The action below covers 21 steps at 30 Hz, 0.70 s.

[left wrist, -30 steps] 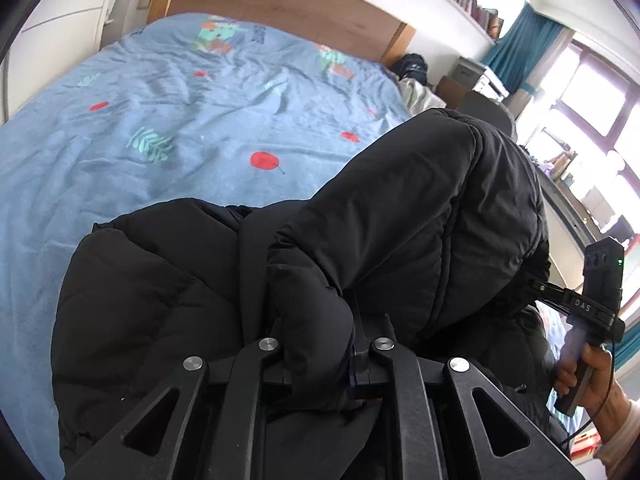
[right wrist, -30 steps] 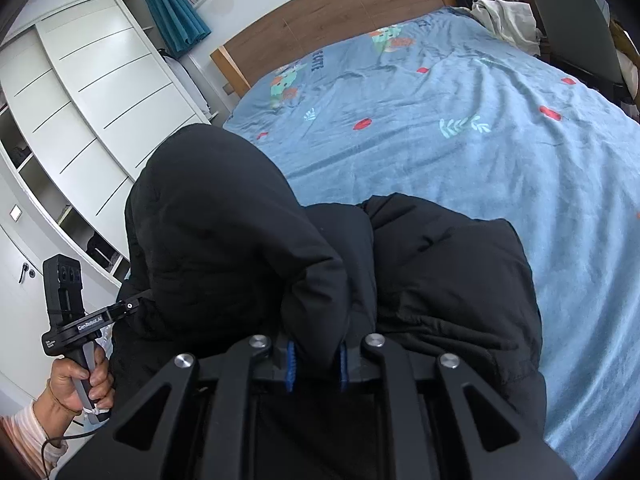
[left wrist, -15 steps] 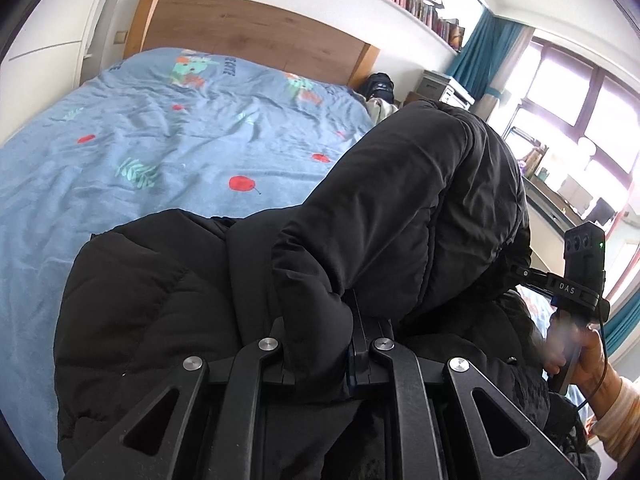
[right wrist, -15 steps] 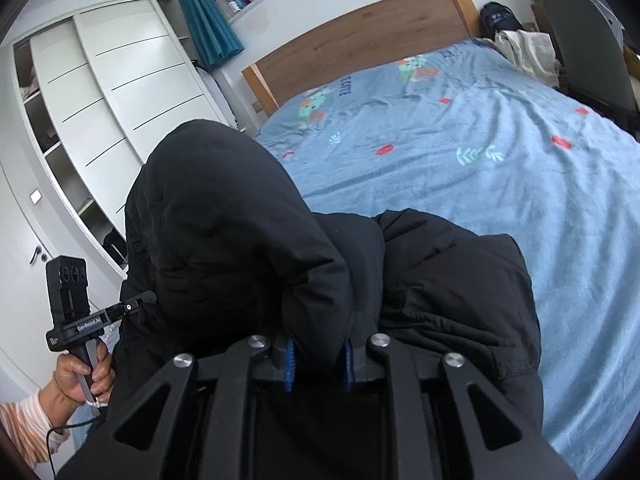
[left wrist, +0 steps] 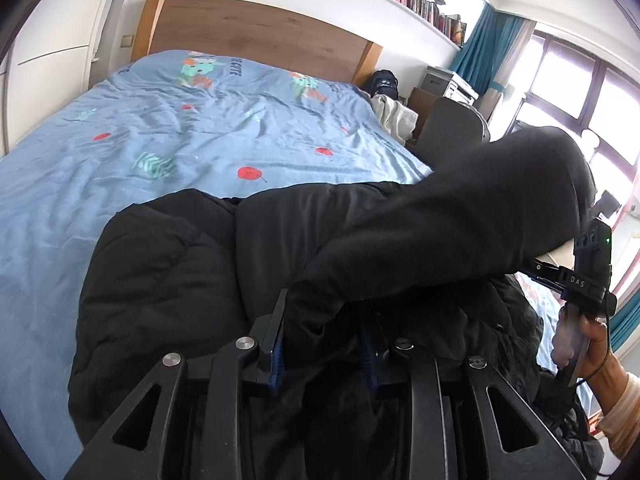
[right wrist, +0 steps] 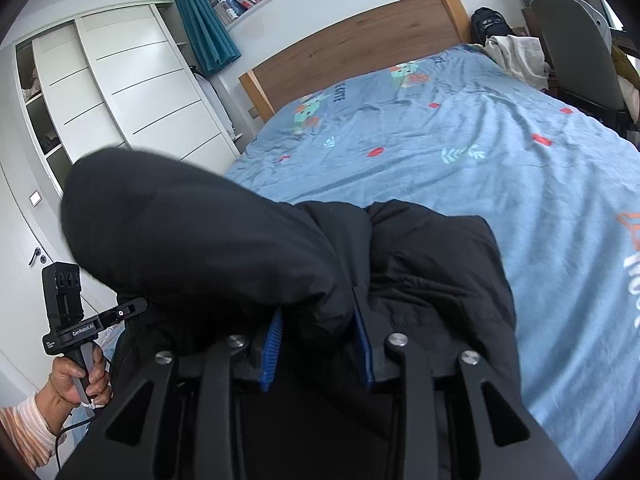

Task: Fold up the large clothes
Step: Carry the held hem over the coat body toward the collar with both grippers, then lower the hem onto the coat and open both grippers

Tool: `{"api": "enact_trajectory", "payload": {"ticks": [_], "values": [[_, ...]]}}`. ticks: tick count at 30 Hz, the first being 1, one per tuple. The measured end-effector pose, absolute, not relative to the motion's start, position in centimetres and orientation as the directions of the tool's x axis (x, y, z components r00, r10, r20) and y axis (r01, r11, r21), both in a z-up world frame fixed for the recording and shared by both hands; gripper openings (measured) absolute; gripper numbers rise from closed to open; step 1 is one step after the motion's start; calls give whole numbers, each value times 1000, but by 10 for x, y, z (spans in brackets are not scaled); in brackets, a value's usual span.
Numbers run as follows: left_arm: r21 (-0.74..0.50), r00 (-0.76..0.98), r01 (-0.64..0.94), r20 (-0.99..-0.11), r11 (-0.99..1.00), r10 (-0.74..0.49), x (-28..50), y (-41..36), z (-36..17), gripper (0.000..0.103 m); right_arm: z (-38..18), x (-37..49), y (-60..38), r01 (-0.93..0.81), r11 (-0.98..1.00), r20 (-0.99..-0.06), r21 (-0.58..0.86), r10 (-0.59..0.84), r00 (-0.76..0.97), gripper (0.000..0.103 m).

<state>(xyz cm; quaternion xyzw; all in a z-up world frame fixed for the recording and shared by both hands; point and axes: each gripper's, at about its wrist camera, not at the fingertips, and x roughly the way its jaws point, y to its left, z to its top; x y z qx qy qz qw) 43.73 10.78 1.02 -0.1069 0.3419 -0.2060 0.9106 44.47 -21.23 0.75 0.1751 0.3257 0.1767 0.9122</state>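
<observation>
A black puffer jacket (left wrist: pixel 168 280) lies at the near edge of a bed with a blue patterned cover (left wrist: pixel 140 128). My left gripper (left wrist: pixel 324 344) is shut on a fold of the jacket's edge. My right gripper (right wrist: pixel 316 340) is shut on another part of the same edge. Between them a black bulge of the jacket (left wrist: pixel 480 208) stretches in the air; it also shows in the right wrist view (right wrist: pixel 180 232). The right gripper's body (left wrist: pixel 588 268) shows in the left wrist view, the left gripper's body (right wrist: pixel 68 308) in the right wrist view.
A wooden headboard (left wrist: pixel 256 36) stands at the far end of the bed. White wardrobe doors (right wrist: pixel 132 92) are on one side. A grey chair (right wrist: pixel 576 48), a beige garment (right wrist: pixel 516 56) and a window (left wrist: pixel 580 92) are on the other side.
The two grippers have moved apart. The tall bulge of jacket between them has dropped and stretched out sideways. Both cameras now sit higher and show more of the bed.
</observation>
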Motion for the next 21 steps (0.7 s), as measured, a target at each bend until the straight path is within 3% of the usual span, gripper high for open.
{"api": "enact_trajectory", "payload": {"ticks": [9, 13, 21], "values": [[-363, 682, 232, -601, 903, -417, 392, 125, 26, 64, 19, 403, -239, -159, 899, -565, 409, 386, 729, 33], [-377, 712, 215, -571, 901, -409, 382, 130, 48, 71, 40, 393, -244, -166, 909, -556, 381, 369, 745, 54], [-355, 727, 285, -525, 890, -442, 415, 80, 94, 84, 91, 421, -195, -313, 884, -508, 348, 458, 730, 67]]}}
